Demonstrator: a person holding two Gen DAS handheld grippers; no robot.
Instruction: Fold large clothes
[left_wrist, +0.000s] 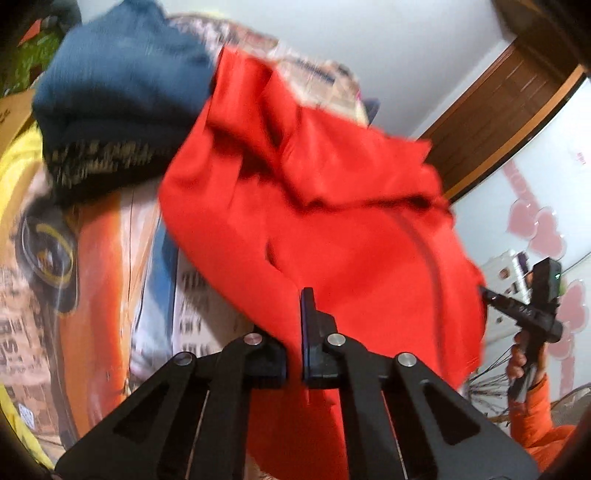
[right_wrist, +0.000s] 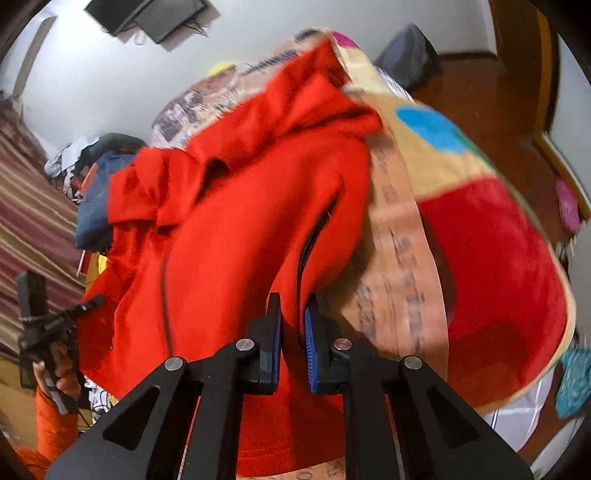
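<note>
We are pinching the red jacket (right_wrist: 236, 221) in both the left gripper (left_wrist: 295, 332) and right gripper (right_wrist: 293, 328), its bulk stretching from frame centre toward the top over the bed (right_wrist: 480, 266).

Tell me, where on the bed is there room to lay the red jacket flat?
Free: the printed bedcover between the red jacket and the yellow edge, below the blue folded clothes; also the colourful blanket right of the jacket. Crowded: the far end, where the blue clothes touch the jacket. Both hand-held grippers, left and right, pinch the jacket.
</note>
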